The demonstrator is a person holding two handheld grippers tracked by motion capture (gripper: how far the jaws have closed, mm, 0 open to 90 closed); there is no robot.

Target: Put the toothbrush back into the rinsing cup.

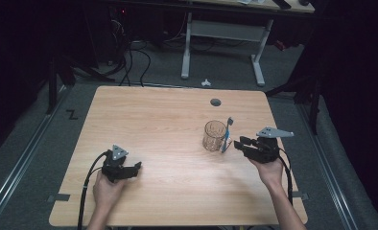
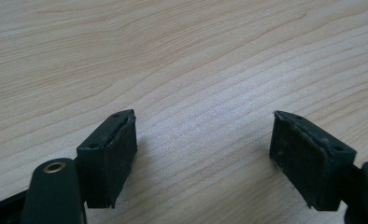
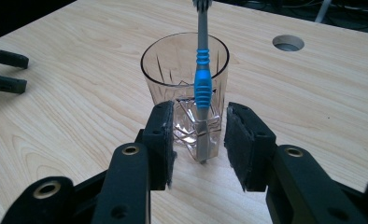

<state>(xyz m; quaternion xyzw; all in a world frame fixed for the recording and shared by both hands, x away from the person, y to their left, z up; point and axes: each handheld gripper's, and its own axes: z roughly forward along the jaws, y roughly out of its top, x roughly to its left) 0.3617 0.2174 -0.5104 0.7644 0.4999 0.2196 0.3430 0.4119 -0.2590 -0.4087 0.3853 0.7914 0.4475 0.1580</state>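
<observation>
A clear cut-glass tumbler [image 1: 214,135] [image 3: 173,74] stands right of the table's middle. A grey toothbrush with a blue grip [image 1: 227,136] [image 3: 202,79] stands steeply, its lower end on the wood and its upper part against the outside of the glass. My right gripper [image 1: 239,143] [image 3: 200,112] is open, with one jaw on each side of the handle's lower part and a gap on both sides. My left gripper [image 1: 137,166] [image 2: 203,154] rests open over bare wood near the front left, with nothing between its pads.
The wooden table [image 1: 153,120] has a round cable hole [image 1: 215,102] [image 3: 288,43] behind the glass. A white desk frame [image 1: 223,33] and cables lie on the floor beyond the far edge. The other gripper's jaws [image 3: 4,70] show at the right gripper view's left edge.
</observation>
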